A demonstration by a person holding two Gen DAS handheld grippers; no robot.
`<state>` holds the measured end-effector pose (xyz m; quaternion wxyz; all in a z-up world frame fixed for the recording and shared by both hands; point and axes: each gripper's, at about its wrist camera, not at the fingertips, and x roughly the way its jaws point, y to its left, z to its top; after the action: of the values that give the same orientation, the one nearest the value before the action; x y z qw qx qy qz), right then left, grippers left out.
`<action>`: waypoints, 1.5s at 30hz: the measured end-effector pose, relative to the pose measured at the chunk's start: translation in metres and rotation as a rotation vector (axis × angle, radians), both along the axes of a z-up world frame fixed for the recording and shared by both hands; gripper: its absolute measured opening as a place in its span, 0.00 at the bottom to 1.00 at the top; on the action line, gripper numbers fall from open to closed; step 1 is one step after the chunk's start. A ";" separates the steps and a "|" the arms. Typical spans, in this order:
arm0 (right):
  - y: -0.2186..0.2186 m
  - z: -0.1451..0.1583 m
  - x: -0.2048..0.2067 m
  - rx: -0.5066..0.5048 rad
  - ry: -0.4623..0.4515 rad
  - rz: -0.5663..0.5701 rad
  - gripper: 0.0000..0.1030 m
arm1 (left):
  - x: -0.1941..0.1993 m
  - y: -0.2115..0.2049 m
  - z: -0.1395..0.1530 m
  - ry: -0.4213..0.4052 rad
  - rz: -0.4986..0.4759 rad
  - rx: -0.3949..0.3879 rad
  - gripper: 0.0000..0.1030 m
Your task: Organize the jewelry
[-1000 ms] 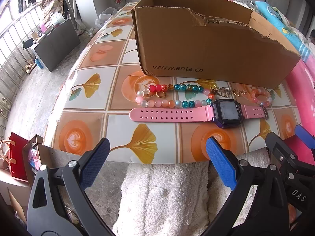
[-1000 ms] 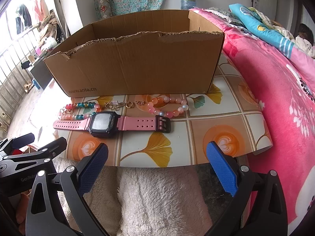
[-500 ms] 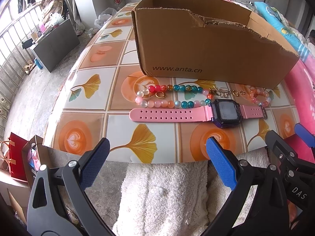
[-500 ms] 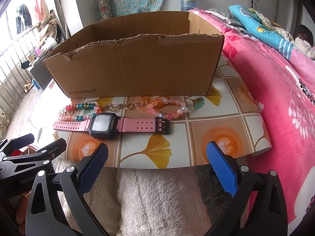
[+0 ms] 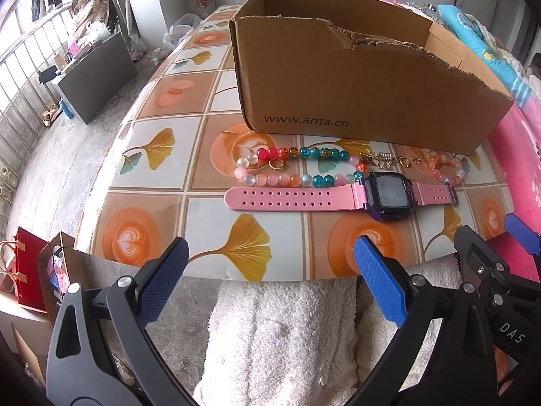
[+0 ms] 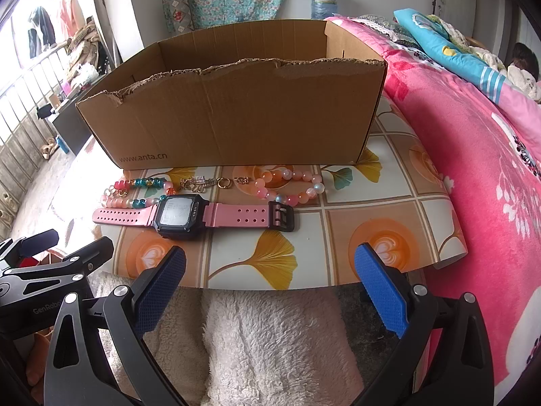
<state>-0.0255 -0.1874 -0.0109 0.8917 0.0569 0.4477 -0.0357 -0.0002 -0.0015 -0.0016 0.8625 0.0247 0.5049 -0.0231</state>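
A pink-strapped watch (image 5: pixel 338 196) (image 6: pixel 203 216) lies flat near the table's front edge. Behind it lie a long multicoloured bead bracelet (image 5: pixel 290 169) (image 6: pixel 135 191), small gold pieces (image 5: pixel 385 160) (image 6: pixel 206 182) and a peach bead bracelet (image 5: pixel 446 171) (image 6: pixel 290 186). An open cardboard box (image 5: pixel 355 94) (image 6: pixel 236 125) stands behind them. My left gripper (image 5: pixel 270 277) is open and empty, short of the table edge. My right gripper (image 6: pixel 270 280) is open and empty, also short of the edge; it shows in the left wrist view (image 5: pixel 490 250).
The tiled-pattern table (image 5: pixel 145 182) (image 6: pixel 389 199) has a rounded front edge. A white fluffy cloth (image 5: pixel 280 338) (image 6: pixel 270 345) lies below the grippers. A pink bed cover (image 6: pixel 473 155) is to the right. A red bag (image 5: pixel 27 270) stands on the floor at left.
Both grippers have crept slightly towards the table, with the jaws still open. The jewelry has not moved.
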 end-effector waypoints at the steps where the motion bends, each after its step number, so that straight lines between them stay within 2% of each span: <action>1: 0.001 0.000 0.000 0.000 0.000 0.001 0.95 | 0.000 0.000 0.000 0.000 0.000 -0.001 0.92; 19: 0.003 0.000 0.002 0.006 -0.002 0.004 0.95 | 0.001 0.002 -0.001 0.010 0.001 -0.001 0.92; 33: 0.009 0.004 0.014 0.037 -0.036 0.045 0.95 | 0.020 0.018 -0.011 0.015 0.009 0.023 0.92; 40: 0.011 0.003 0.017 0.064 -0.060 0.105 0.85 | 0.017 0.030 -0.015 -0.037 -0.021 0.010 0.92; 45: 0.010 0.004 0.021 0.101 -0.084 0.155 0.76 | 0.012 0.044 -0.018 -0.096 -0.078 -0.050 0.92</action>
<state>-0.0045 -0.1770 -0.0064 0.9056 0.0683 0.4144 0.0585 0.0113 0.0420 -0.0192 0.8846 0.0241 0.4607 -0.0682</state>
